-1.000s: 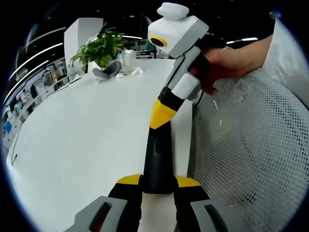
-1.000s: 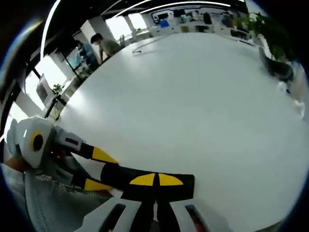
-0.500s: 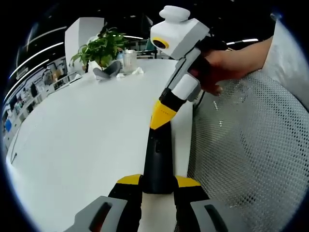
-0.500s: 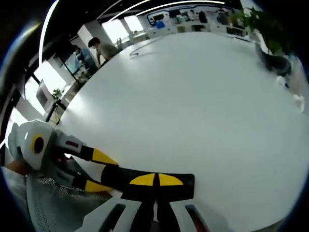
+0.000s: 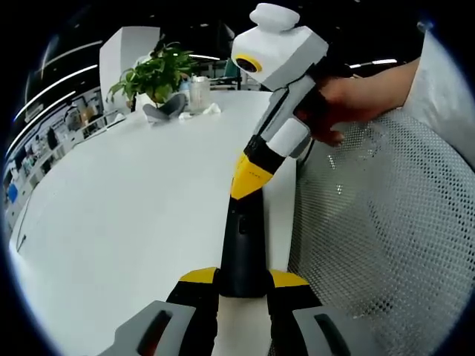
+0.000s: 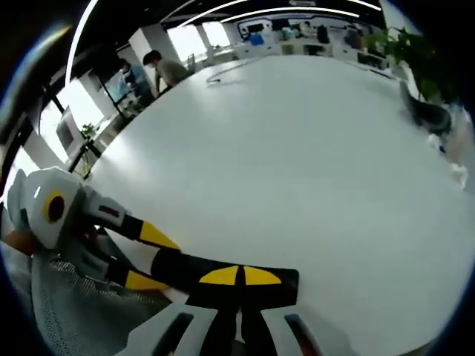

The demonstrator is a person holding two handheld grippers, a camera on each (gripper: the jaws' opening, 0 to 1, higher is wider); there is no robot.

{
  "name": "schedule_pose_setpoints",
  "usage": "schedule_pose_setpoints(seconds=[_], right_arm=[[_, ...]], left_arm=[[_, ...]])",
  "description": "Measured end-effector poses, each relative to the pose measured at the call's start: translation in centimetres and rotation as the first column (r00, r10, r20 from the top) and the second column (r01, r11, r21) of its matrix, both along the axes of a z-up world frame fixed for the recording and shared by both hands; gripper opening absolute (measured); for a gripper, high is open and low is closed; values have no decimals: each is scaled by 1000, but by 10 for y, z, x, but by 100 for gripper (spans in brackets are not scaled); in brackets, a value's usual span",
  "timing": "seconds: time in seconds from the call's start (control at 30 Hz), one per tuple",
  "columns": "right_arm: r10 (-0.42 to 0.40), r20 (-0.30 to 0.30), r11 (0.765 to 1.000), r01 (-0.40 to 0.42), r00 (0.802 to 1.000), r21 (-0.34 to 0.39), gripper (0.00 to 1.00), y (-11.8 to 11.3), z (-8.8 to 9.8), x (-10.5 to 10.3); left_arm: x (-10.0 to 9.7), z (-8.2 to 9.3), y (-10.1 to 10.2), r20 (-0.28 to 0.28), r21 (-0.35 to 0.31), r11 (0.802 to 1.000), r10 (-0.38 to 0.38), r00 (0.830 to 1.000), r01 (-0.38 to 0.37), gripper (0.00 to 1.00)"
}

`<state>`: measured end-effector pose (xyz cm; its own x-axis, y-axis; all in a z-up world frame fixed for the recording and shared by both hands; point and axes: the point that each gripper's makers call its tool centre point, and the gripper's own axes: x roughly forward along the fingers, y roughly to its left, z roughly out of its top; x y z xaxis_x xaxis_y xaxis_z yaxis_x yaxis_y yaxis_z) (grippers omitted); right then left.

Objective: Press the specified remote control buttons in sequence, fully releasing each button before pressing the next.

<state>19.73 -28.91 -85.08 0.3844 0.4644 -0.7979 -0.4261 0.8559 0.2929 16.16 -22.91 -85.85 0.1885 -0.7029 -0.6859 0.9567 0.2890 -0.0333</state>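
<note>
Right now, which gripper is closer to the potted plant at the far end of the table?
Right, slightly. The right gripper presses its closed tips on the remote at the end toward the potted plant; the left gripper clamps the remote's near end.

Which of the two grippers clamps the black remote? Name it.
The left gripper: its jaws straddle the remote; the right gripper merely touches it tip-first.

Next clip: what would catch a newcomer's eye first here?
The black remote, clamped near the table edge between the left tongs, while the right tongs press their closed yellow tips on its far end. A potted plant stands at the far end, and white mesh lies beside the table.
</note>
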Motion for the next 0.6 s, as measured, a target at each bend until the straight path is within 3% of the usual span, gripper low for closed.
schedule_pose_setpoints(seconds=[0.23, 0.6], right_arm=[[-35, -30, 999, 36, 999, 36, 0, -1, 1, 1], [-14, -20, 1000, 14, 1000, 16, 0, 0, 1, -1]], left_arm=[[0, 0, 0, 5, 2, 1000, -4, 1000, 4, 24], [-1, 0, 0, 7, 2, 1000, -5, 1000, 5, 24]])
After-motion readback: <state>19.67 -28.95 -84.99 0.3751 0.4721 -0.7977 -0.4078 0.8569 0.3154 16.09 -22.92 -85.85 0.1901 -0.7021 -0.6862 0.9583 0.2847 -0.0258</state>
